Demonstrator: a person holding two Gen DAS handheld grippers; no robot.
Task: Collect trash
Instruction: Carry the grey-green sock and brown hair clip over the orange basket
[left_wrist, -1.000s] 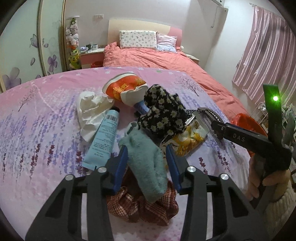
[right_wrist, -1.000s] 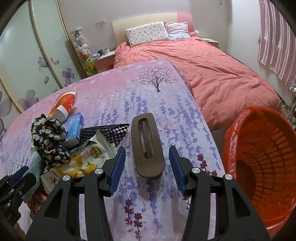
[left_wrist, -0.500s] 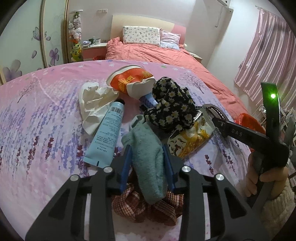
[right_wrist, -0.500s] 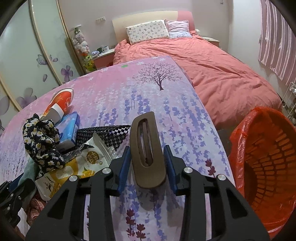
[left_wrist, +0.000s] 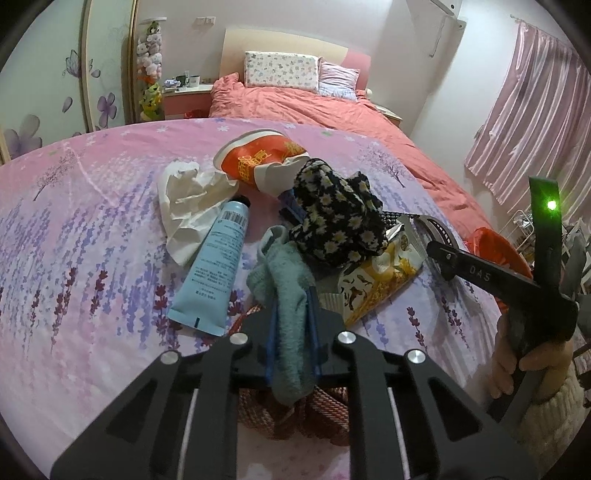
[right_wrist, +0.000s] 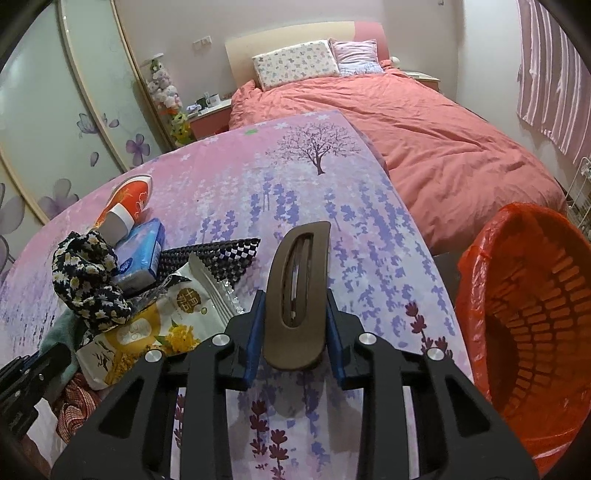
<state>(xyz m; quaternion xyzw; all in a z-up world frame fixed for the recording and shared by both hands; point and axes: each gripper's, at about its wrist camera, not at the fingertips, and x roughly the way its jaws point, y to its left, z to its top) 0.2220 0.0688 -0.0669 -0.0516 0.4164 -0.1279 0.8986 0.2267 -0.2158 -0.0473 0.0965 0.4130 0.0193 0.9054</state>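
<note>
My left gripper (left_wrist: 291, 325) is shut on a teal fuzzy sock (left_wrist: 286, 291) lifted over a red checked cloth (left_wrist: 295, 417). My right gripper (right_wrist: 293, 310) is shut on a brown hair clip (right_wrist: 297, 291), held just above the table. On the pink flowered tablecloth (left_wrist: 92, 258) lie crumpled white paper (left_wrist: 192, 206), a light-blue tube (left_wrist: 216, 266), an orange cup (left_wrist: 258, 162), a black daisy-print cloth (left_wrist: 336, 218) and a yellow snack bag (right_wrist: 159, 325). An orange-lined trash basket (right_wrist: 532, 325) stands right of the table.
A blue tissue pack (right_wrist: 142, 254) and a black checked mat (right_wrist: 214, 254) lie behind the snack bag. The right gripper's handle and hand (left_wrist: 517, 295) show at the right of the left wrist view. A bed with a coral quilt (right_wrist: 424, 125) stands beyond the table.
Both grippers closed: the left on the teal sock, the right on the brown hair clip. Both have lifted slightly with their loads.
</note>
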